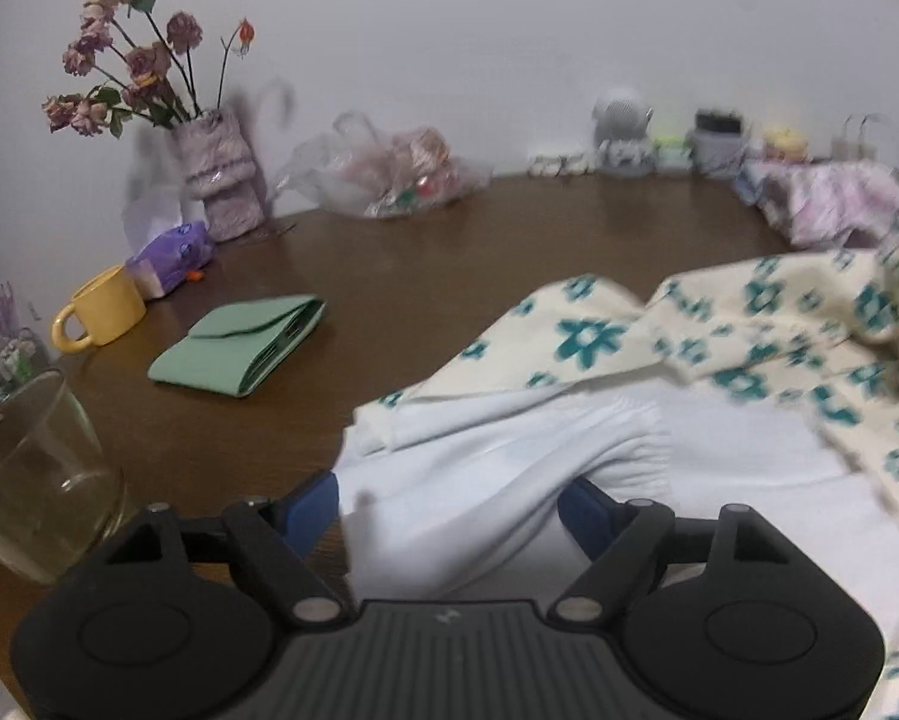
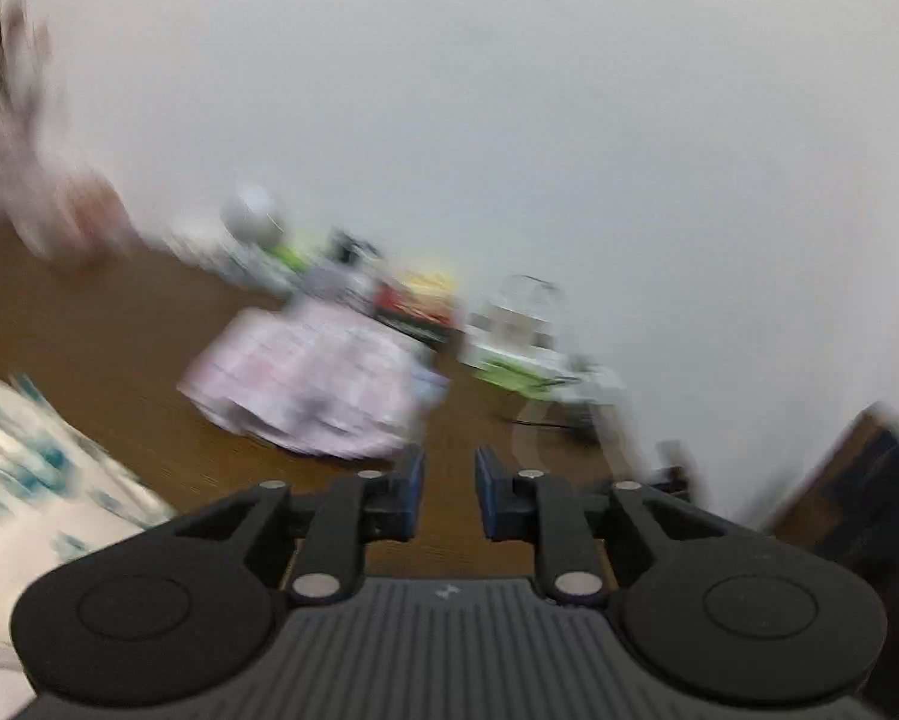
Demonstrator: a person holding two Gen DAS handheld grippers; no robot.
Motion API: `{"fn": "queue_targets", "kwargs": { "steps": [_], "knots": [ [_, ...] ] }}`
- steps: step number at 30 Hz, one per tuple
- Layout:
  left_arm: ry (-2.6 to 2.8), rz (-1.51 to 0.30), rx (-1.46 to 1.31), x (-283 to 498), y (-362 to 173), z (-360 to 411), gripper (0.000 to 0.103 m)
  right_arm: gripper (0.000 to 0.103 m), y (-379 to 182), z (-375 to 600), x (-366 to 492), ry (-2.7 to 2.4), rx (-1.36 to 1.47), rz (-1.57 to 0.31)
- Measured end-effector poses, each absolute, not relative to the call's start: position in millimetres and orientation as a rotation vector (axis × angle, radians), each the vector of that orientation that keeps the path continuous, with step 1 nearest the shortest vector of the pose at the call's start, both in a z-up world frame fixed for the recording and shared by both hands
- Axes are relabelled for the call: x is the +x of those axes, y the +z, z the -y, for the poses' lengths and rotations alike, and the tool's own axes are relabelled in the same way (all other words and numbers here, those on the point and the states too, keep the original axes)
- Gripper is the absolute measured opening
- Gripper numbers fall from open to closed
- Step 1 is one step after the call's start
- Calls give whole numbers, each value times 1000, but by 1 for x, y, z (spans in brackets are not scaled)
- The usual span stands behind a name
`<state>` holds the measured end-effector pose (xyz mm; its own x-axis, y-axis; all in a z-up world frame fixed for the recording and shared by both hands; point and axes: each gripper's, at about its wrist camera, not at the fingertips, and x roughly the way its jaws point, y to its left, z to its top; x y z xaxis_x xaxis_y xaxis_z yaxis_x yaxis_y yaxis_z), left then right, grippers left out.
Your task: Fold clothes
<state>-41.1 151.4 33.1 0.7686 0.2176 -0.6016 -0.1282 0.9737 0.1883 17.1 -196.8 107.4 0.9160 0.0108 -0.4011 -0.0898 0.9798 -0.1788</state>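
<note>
A white garment [image 1: 509, 462] lies on the brown table [image 1: 449, 252], one ribbed sleeve cuff [image 1: 635, 450] bunched on top. A cream cloth with teal flowers [image 1: 719, 336] is crumpled over its far side and to the right. My left gripper [image 1: 449, 504] stands wide open low over the white garment; the sleeve lies between the blue fingers [image 1: 311, 510], loose, not pinched. In the blurred right wrist view my right gripper [image 2: 449, 480] is open by a narrow gap above bare table, nothing in it. The flowered cloth [image 2: 41, 468] shows at its lower left.
A glass [image 1: 35, 480] stands close to my left gripper's left side. Beyond it are a yellow mug [image 1: 104, 312], a green wallet [image 1: 239, 342], a purple toy [image 1: 173, 252] and a vase of dried roses [image 1: 221, 174]. A pink folded pile [image 2: 311, 384] and small clutter line the wall.
</note>
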Motion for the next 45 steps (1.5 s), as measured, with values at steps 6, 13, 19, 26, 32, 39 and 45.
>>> {"fn": "queue_targets", "kwargs": {
  "steps": [6,13,19,26,32,39,45],
  "knots": [
    [-199,-692,-59,-79,56,-124,82,77,71,133,-55,695,-151,-513],
    [-428,-751,137,-113,23,-65,75,12,29,122,-37,601,-145,-626],
    [-399,-771,103,-115,27,-94,27,5,61,153,-12,325,-277,-497],
    [-308,-734,80,-120,43,-136,48,48,92,194,-16,39,-261,-321],
    [-391,-738,24,-117,41,-124,69,66,55,167,-36,484,-131,-515],
    [-364,-772,108,-113,27,-102,49,53,34,153,0,473,-128,-572],
    [-228,-798,57,-104,30,-137,34,0,30,163,6,542,-167,-734]
  ]
}}
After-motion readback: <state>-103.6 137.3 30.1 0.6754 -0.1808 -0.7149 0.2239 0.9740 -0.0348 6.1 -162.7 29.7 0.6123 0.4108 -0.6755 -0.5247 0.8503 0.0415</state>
